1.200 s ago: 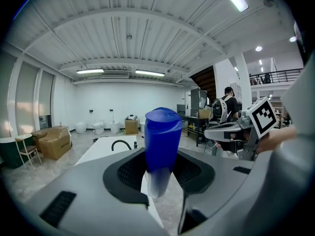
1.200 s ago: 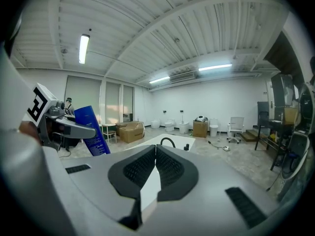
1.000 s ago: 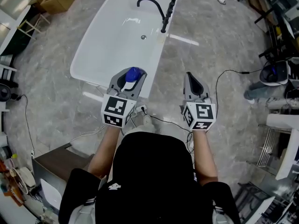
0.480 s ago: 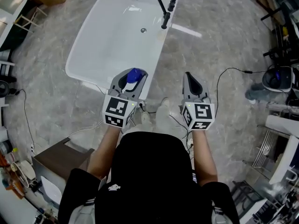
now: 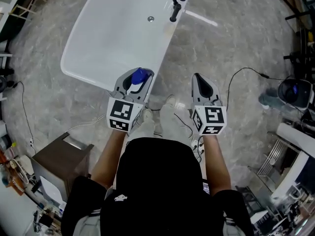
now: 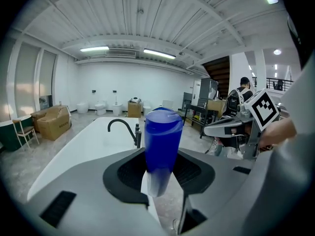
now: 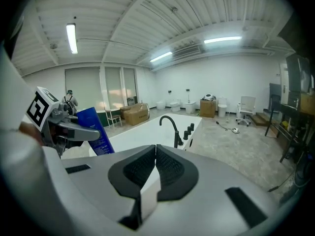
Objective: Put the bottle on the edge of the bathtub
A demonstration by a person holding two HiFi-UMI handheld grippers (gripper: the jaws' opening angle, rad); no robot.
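— So, where is the blue bottle (image 5: 140,76)?
— Clamped roughly upright between the jaws of the left gripper (image 5: 134,80). It is held in the air, and the head view shows it over the near edge of the white bathtub (image 5: 81,73), close to that edge's right-hand corner.
— And the right gripper (image 5: 199,80)?
— Its jaws are pressed together with nothing between them. It hangs beside the left one, well apart from it, over the grey marbled floor (image 5: 221,38).
— Room to move?
— The tub's long right edge is bare up to the black faucet (image 5: 173,6) at its far end. Beside that edge the floor lies open, and a black cable (image 5: 235,77) loops further right.
— Anything to read?
— The bottle's side carries pale print, too small to make out. Each gripper's cube shows only black-and-white square markers.
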